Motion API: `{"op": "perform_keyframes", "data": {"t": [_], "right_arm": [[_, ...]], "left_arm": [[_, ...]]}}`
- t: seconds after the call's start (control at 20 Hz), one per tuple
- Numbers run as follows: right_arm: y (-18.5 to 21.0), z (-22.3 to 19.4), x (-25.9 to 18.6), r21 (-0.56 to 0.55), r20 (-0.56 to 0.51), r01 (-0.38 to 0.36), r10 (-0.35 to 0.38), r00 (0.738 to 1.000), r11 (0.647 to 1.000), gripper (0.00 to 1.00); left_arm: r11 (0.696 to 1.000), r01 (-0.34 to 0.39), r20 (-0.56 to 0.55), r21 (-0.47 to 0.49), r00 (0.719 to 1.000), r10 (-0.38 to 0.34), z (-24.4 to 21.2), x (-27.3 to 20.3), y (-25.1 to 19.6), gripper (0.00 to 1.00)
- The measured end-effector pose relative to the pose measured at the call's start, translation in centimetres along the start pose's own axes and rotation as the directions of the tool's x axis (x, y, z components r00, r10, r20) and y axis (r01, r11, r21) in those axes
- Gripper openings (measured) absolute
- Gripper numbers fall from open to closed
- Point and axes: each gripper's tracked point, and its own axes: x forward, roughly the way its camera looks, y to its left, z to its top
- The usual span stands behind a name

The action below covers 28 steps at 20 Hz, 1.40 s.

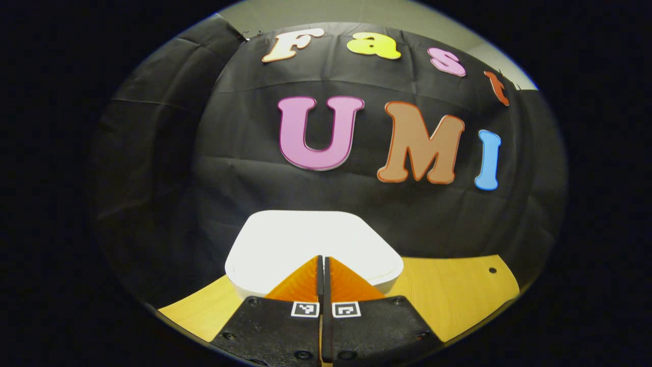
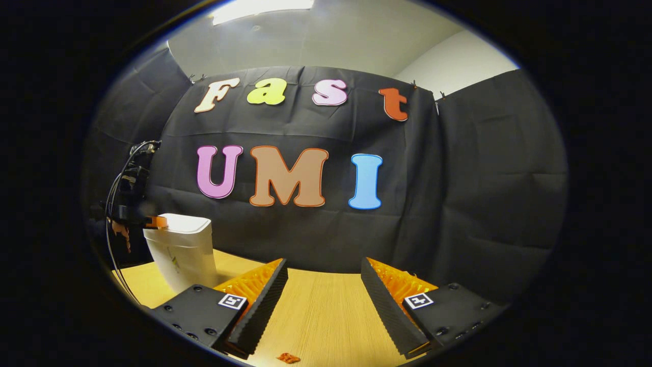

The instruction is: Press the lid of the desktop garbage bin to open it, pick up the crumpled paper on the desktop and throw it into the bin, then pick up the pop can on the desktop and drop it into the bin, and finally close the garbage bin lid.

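The left gripper (image 1: 324, 265) has its fingers closed together, with the tips over the near edge of the white bin lid (image 1: 310, 239). The bin stands on a wooden table (image 1: 453, 295), and the lid is down.

Your garbage bin (image 2: 179, 252) is white, with walls that narrow toward the base, and it stands upright on the wooden desktop, far left in the right gripper view, close to the black cloth wall. Its lid (image 1: 310, 244) is down and flat, a smooth white slab with rounded corners and a raised rim; in the left gripper view it lies dead ahead, near you, broad across the middle. On the bin's front wall you can make out a faint greenish mark, too small to tell what it is.
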Motion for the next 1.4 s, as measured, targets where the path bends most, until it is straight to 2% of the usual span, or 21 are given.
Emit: {"op": "perform_keyframes", "data": {"t": [0.1, 0.4, 0.45, 0.5, 0.55, 0.65, 0.7, 0.75, 0.9, 0.95, 1.15, 1.2, 1.4], "right_arm": [[0.5, -0.3, 0.1, 0.013, -0.009, -0.014, 0.014, 1.000, 1.000, 0.96], [1.1, -0.6, 0.7, 0.035, -0.017, -0.060, 0.061, 0.998, 0.998, 0.96], [1.3, -0.8, 0.8, 0.042, -0.023, -0.069, 0.070, 0.997, 0.997, 0.96], [1.4, -1.0, 0.9, 0.049, -0.027, -0.077, 0.078, 0.997, 0.996, 0.96], [1.5, -1.0, 1.0, 0.055, -0.029, -0.083, 0.085, 0.996, 0.995, 0.96], [1.6, -1.3, 1.3, 0.058, -0.035, -0.089, 0.091, 0.995, 0.994, 0.96], [1.7, -1.5, 1.4, 0.057, -0.040, -0.091, 0.093, 0.995, 0.994, 0.96], [1.9, -1.8, 1.5, 0.056, -0.046, -0.094, 0.097, 0.994, 0.994, 0.96], [2.1, -3.1, 1.8, 0.050, -0.069, -0.113, 0.116, 0.991, 0.992, 0.96], [2.3, -3.7, 2.0, 0.046, -0.078, -0.121, 0.124, 0.989, 0.992, 0.96], [3.7, -6.5, 1.9, 0.026, -0.135, -0.169, 0.171, 0.976, 0.985, 0.96], [4.1, -7.6, 1.9, 0.017, -0.152, -0.181, 0.182, 0.971, 0.983, 0.96], [5.1, -13.0, 1.6, -0.002, -0.269, -0.215, 0.206, 0.941, 0.977, 0.99]], "left_arm": [[0.999, 0.001, 0.009, 0.040, 1.000, -0.001, -0.3, -0.2, 0.2, 0.00], [0.997, 0.079, 0.162, 0.015, 0.984, -0.080, 4.1, -2.2, -1.9, 0.00], [0.994, 0.104, 0.194, 0.026, 0.975, -0.107, 4.9, -3.1, -2.7, 0.05], [0.992, 0.117, 0.220, 0.043, 0.968, -0.124, 5.4, -4.2, -3.3, 0.27], [0.990, 0.127, 0.235, 0.065, 0.962, -0.139, 5.7, -5.2, -3.9, 0.40], [0.985, 0.142, 0.259, 0.094, 0.952, -0.162, 6.0, -7.0, -4.9, 0.54], [0.983, 0.156, 0.266, 0.102, 0.947, -0.178, 6.1, -7.9, -5.5, 0.58], [0.980, 0.170, 0.269, 0.108, 0.944, -0.193, 5.9, -8.9, -6.0, 0.57], [0.973, 0.193, 0.263, 0.127, 0.939, -0.221, 5.1, -11.3, -7.2, 0.71], [0.971, 0.202, 0.257, 0.125, 0.939, -0.229, 4.8, -11.9, -7.4, 0.71], [0.968, 0.213, 0.228, 0.136, 0.944, -0.240, 2.9, -14.2, -7.9, 0.88], [0.966, 0.211, 0.218, 0.151, 0.946, -0.241, 2.3, -14.7, -7.8, 0.86], [0.969, 0.204, 0.176, 0.139, 0.958, -0.227, 0.3, -16.0, -7.1, 0.91]]}}
